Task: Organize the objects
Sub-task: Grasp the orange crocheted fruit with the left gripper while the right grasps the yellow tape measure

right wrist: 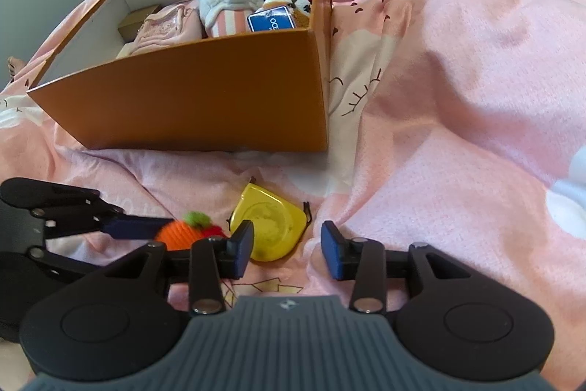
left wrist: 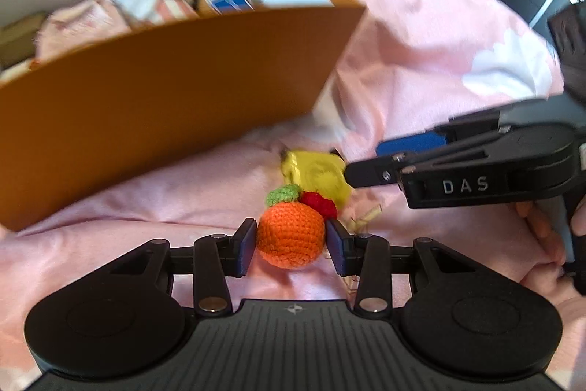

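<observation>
Crochet orange (left wrist: pixel 291 235) with green leaf and red berry (left wrist: pixel 319 203), lying on the pink bedspread (left wrist: pixel 421 35), set squarely between the blue pads (left wrist: pixel 244 246) of the left tongs (left wrist: pixel 291 244). Pads touching or all but touching the orange's two sides; cannot tell whether clenched on it. Just beyond, touching the berry: yellow case (right wrist: pixel 269 229), flat on the bedspread. Right tongs (right wrist: pixel 287 251) released, nothing between the jaws, left pad overlapping the case's near edge in the right wrist view, right pad clear of it. From the left wrist view, right tongs (left wrist: pixel 370 167) reaching in from the right, tips at the case's right edge. Farther back, orange box (right wrist: pixel 205 94), open-topped, on the bedspread, with plush toys (right wrist: pixel 227 4) inside toward its right end.
</observation>
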`<state>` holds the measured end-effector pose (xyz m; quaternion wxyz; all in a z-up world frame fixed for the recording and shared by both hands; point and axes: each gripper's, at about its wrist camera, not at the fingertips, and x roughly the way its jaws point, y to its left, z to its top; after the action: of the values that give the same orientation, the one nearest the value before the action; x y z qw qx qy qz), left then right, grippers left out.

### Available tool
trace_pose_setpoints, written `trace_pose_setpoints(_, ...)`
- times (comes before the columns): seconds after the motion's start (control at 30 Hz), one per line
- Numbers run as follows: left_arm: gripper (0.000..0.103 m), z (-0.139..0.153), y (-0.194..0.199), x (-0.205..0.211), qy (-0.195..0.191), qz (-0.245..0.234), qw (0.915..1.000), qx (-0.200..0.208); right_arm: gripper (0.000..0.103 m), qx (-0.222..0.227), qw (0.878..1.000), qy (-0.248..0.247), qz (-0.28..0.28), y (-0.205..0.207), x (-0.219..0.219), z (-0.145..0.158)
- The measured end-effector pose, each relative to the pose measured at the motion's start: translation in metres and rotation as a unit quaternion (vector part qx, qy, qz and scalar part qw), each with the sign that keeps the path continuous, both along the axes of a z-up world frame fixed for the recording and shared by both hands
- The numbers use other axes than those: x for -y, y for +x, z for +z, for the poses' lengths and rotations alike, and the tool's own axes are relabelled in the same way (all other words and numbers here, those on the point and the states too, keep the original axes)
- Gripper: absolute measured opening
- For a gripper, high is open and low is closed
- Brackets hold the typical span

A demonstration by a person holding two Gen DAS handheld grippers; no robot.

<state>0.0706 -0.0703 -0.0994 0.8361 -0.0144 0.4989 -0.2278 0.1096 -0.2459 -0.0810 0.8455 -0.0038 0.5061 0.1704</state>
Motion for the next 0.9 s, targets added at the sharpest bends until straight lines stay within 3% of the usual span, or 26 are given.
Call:
trace_pose_setpoints(0.13, 0.046, 0.013, 0.0, -0.019, 0.006, 0.043, 0.9989, 0.015, 0.049, -0.007, 1.0, 0.01, 0.0, 0.003, -0.002, 0.001)
trace_pose_setpoints(0.3, 0.046, 0.008, 0.007, -0.041, 0.012, 0.089, 0.9959, -0.001, 0.058, -0.025, 1.0, 0.008, 0.003, 0.01, -0.011, -0.001)
trace_pose_setpoints(0.6, 0.047, -0.007, 0.014, -0.047, 0.014, 0.098, 0.9946, -0.029, 0.062, -0.085, 0.995, 0.039, -0.02, 0.032, -0.014, -0.022)
trace_pose_setpoints(0.9, 0.047, -0.011, 0.017, -0.045, 0.016, 0.096, 0.9945, -0.038, 0.063, -0.103, 0.994, 0.034, -0.03, 0.04, -0.02, -0.042)
